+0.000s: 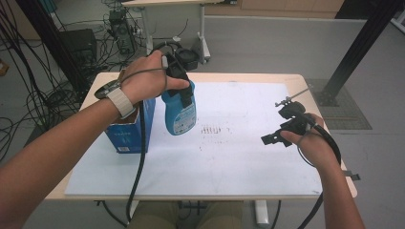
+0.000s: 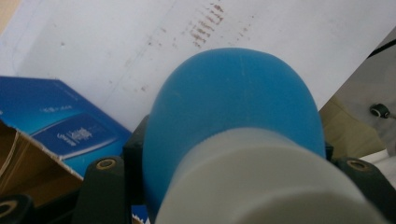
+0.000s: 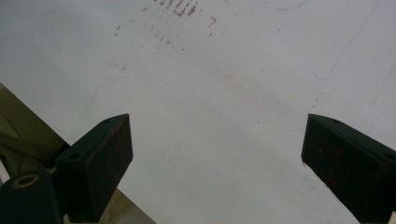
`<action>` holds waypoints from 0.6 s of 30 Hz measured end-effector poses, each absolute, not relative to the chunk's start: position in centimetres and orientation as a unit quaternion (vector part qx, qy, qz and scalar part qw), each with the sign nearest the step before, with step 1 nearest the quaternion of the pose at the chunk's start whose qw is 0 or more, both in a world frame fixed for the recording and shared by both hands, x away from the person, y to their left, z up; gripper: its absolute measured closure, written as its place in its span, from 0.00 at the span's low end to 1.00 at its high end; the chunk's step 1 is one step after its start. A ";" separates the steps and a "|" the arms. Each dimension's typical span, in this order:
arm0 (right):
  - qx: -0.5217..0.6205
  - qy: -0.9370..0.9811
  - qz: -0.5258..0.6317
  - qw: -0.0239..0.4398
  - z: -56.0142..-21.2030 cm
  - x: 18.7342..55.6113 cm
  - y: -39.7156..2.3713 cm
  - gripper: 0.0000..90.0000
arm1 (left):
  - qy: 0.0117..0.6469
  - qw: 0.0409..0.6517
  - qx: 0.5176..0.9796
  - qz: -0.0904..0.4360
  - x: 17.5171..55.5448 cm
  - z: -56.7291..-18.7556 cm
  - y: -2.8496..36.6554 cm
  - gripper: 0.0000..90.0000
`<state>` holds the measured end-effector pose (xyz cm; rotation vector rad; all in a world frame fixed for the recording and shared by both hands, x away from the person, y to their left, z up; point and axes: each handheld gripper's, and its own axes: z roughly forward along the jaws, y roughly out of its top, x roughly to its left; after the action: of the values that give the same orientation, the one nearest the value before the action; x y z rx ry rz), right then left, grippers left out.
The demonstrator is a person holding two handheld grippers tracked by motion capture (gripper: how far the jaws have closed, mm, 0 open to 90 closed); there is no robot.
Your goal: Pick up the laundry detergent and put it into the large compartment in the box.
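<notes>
Left gripper (image 1: 177, 78) is clamped on a blue plastic bottle (image 1: 180, 112), lifted just right of the open blue cardboard box (image 1: 129, 131). Right gripper (image 1: 282, 136) hangs apart. Bottle's not set down yet.

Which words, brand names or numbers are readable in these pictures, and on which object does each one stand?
None can be read.
Blue bottle, held in the left gripper: a pale label with print, too small and blurred.
Blue box: white print on its front, too small; in the left gripper view its side carries white lettering, blurred.
White mat: reddish-brown marks, stains rather than text.
</notes>
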<state>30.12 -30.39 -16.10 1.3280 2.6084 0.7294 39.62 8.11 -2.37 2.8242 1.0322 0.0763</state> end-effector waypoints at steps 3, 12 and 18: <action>0.434 0.865 0.245 0.064 -16.0 30.3 -30.3 0.10 | 0.364 0.066 0.929 0.028 39.6 -2.0 8.3 0.44; 0.426 0.868 0.250 0.059 -16.1 31.1 -30.1 0.10 | 0.415 0.065 0.907 0.026 39.8 -0.4 8.9 0.44; 0.417 0.872 0.250 0.059 -16.0 31.7 -29.9 0.10 | 0.443 0.067 0.894 0.032 39.6 0.8 9.4 0.44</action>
<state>31.72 -29.91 -16.02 1.2624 2.6414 0.7582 39.64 9.39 0.80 2.6928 1.3347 0.0951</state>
